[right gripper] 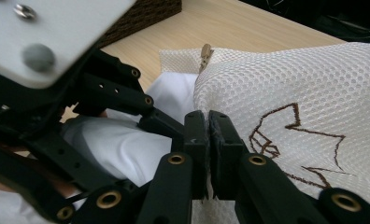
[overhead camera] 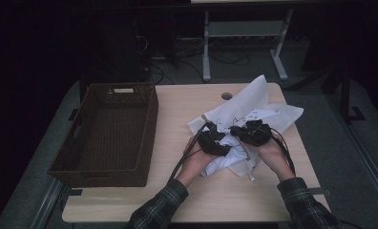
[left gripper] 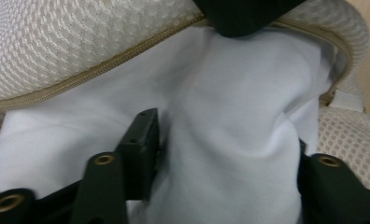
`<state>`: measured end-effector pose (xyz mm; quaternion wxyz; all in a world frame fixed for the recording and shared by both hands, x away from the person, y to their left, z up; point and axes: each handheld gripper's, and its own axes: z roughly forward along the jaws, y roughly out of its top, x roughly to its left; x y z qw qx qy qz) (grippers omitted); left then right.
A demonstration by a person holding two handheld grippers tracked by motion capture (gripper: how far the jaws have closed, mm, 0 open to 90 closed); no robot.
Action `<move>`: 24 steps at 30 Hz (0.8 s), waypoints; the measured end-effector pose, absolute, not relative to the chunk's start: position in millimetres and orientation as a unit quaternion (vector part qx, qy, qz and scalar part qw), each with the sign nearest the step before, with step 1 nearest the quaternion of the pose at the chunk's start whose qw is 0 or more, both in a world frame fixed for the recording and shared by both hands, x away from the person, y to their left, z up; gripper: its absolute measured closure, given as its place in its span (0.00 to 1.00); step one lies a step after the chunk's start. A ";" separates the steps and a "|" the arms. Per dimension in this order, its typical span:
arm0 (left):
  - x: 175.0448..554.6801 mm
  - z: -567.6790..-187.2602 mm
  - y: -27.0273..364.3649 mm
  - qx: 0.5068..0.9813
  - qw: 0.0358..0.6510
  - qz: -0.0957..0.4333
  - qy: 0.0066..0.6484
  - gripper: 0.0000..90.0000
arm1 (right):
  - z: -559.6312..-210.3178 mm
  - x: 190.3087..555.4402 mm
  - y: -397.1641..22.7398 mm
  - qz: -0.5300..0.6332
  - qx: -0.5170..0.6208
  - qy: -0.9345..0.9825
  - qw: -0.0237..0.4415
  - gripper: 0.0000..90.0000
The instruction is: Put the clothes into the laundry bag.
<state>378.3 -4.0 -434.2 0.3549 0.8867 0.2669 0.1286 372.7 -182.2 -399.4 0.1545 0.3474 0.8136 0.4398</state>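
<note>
The right claw (right gripper: 207,140) has its two black jaws pressed together on the edge of a white mesh laundry bag (right gripper: 290,93), pinching the netting at the rim of its opening. In the right gripper view the mesh bulges away to the right of that claw, with a brown stitched outline on its side and a beige zipper pull (right gripper: 205,51) at the far end of the rim.

The left claw (left gripper: 220,154) stands partway wide, jaws apart on either side of a fold of white cloth (left gripper: 230,121). The cloth swells up between them, but whether the pads press on it cannot be made out. In the left gripper view the cloth lies inside the mouth of the bag, whose beige zipper tape arcs across above it.

In the high view both claws sit side by side on the heap of bag (overhead camera: 258,102) and cloth, left claw (overhead camera: 213,141) just left of the right claw (overhead camera: 252,132), at the right-centre of the light wooden desk (overhead camera: 177,191). The bag spreads out beyond them toward the far right corner. A dark woven basket (overhead camera: 146,138) stands well apart on the left side of the desk.
</note>
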 end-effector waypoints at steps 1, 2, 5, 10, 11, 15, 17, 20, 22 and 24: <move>377.9 -433.6 -3.2 0.886 0.359 0.127 0.264 0.44 | -399.7 372.9 -182.4 0.440 0.347 0.814 0.155 0.95; 377.9 -433.6 -3.2 0.886 0.359 0.127 0.264 0.41 | -400.2 373.2 -182.6 0.439 0.347 0.814 0.155 0.95; 376.3 -428.2 1.2 0.887 0.368 0.123 0.252 0.31 | -401.6 373.7 -182.8 0.439 0.347 0.815 0.154 0.95; 373.6 -420.0 8.6 0.886 0.379 0.111 0.244 0.20 | -403.0 374.0 -183.0 0.437 0.345 0.817 0.152 0.94; 370.8 -416.4 14.3 0.885 0.384 0.102 0.243 0.19 | -402.9 374.0 -183.1 0.437 0.345 0.817 0.152 0.94; 364.4 -412.1 31.1 0.882 0.397 0.086 0.239 0.14 | -403.6 374.2 -183.2 0.436 0.344 0.818 0.149 0.93; 360.4 -410.7 39.8 0.882 0.399 0.083 0.236 0.13 | -404.3 374.5 -183.0 0.434 0.343 0.820 0.147 0.92; 355.7 -409.4 48.5 0.883 0.399 0.084 0.233 0.12 | -404.8 374.7 -182.6 0.433 0.343 0.821 0.146 0.91; 350.7 -409.4 56.4 0.882 0.399 0.087 0.234 0.12 | -405.4 375.1 -182.5 0.433 0.343 0.821 0.145 0.88; 346.7 -410.5 63.5 0.883 0.397 0.088 0.233 0.12 | -406.3 375.8 -182.5 0.431 0.345 0.822 0.142 0.83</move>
